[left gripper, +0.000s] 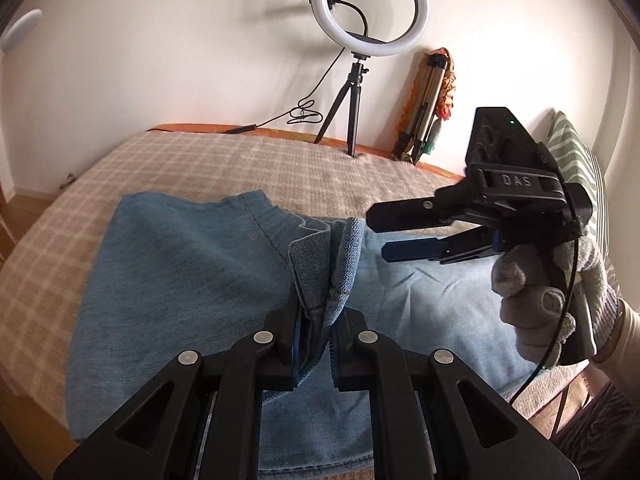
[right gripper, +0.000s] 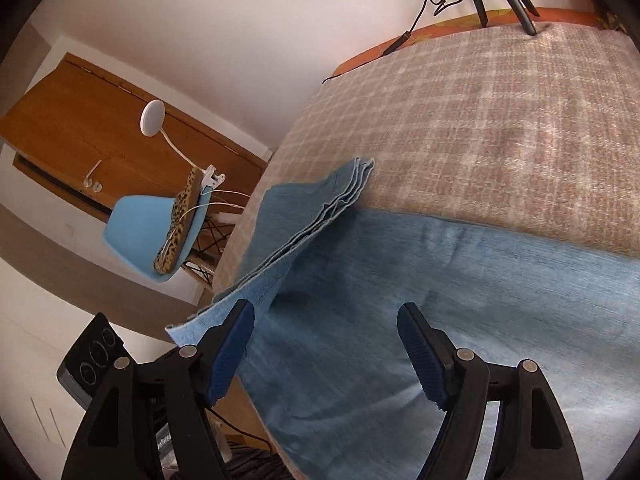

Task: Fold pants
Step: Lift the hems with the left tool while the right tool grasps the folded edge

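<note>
Checked bedspread [left gripper: 192,168], ring light [left gripper: 370,8], pants [left gripper: 180,264] pinched

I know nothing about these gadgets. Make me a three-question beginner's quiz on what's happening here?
1. True or false: the left gripper is clamped on a bunched fold of the pants.
2. The right gripper is: A) open above the denim, B) shut on the hem, C) holding the ring light.
3. Fill in: the pants lie on a checked ____.

Key: 1 true. 2 A. 3 blanket.
</note>
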### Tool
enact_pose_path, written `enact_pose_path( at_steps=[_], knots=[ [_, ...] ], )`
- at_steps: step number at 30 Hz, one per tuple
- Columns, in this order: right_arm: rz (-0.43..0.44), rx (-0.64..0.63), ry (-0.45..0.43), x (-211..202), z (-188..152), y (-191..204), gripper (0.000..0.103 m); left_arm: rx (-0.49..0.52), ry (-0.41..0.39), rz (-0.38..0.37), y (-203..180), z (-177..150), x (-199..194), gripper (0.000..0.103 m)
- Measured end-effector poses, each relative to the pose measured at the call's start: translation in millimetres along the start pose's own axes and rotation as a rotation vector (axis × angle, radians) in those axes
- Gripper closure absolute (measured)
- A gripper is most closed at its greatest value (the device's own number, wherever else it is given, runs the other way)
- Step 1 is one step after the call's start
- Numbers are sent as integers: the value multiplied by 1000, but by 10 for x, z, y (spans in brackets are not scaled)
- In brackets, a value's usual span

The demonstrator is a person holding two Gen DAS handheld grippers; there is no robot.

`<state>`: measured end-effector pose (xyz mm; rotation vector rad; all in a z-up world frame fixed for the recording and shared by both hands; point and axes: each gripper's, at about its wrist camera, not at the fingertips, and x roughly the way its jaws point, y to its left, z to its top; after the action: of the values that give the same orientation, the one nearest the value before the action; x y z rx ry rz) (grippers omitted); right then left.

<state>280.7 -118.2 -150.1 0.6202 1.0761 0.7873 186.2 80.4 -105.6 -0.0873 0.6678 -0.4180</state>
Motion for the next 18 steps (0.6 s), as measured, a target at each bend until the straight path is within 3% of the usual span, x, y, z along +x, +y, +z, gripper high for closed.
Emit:
enact_pose_path(
  at_steps=[3,8,9,12,13,15,18],
  knots=[
    [58,77,17,303,160,-27,25,0,2,-7,-11,-22,-22,94],
    [16,113,11,616,367,-50,29,-4,12,-27,-31,-43,-9,94],
    [8,110,5,646,388,-42,36,1,13,-31,-49,-46,-11,94],
    [-17,87,8,667,417,29,74,21,13,-36,-127,-51,-25,94],
    [-29,69,0,626,416,76,82,24,13,-41,-153,-53,-33,94],
    [-65,19,-22,507,403,176,92,31,16,-56,-220,-52,-37,94],
    [-127,-43,-78,186,350,258,95,51,19,-82,-373,-46,-46,94]
  ],
)
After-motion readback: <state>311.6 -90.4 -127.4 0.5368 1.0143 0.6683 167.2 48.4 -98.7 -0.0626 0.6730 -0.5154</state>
